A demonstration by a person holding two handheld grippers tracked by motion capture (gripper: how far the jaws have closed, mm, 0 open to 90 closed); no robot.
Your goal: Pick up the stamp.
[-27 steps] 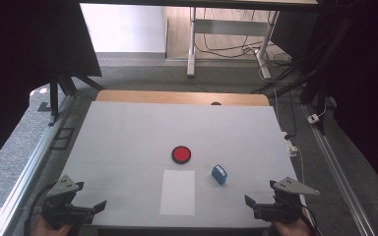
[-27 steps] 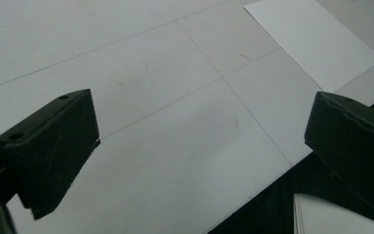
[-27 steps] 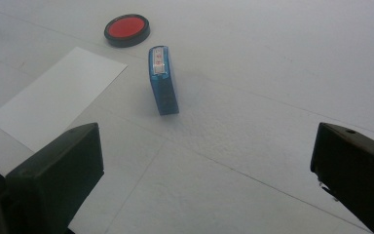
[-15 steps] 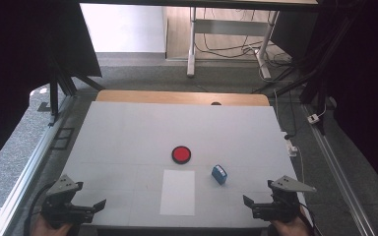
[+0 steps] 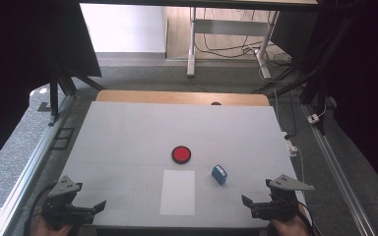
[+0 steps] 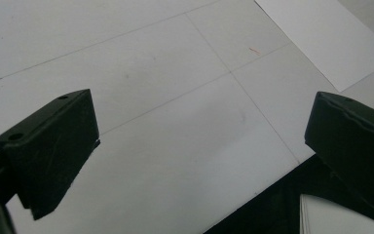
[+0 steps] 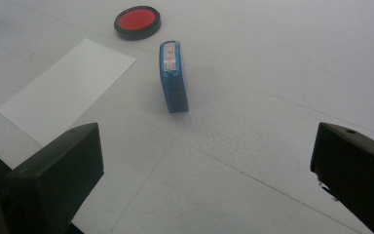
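A round red pad in a black rim (image 5: 181, 154) (image 7: 137, 22) lies near the table's middle. To its right and nearer me lies a small blue block (image 5: 219, 174) (image 7: 173, 76) on its side. A white sheet of paper (image 5: 177, 192) (image 7: 65, 90) (image 6: 327, 39) lies flat before the pad. My left gripper (image 5: 97, 207) (image 6: 199, 146) hovers open over the near left corner of the table, nothing between its jaws. My right gripper (image 5: 246, 204) (image 7: 207, 170) is open at the near right, jaws wide, pointing toward the blue block, which lies a short way beyond them.
The white table (image 5: 128, 132) has a wooden strip (image 5: 177, 97) along its far edge. Metal rails (image 5: 24, 172) run along both sides on the floor. Beyond stand desk legs (image 5: 193, 44) and cables (image 5: 275, 59). A white socket strip (image 5: 291, 146) hangs off the right edge.
My right gripper has shifted slightly left, toward the blue block. The left gripper and the things on the table stay where they were.
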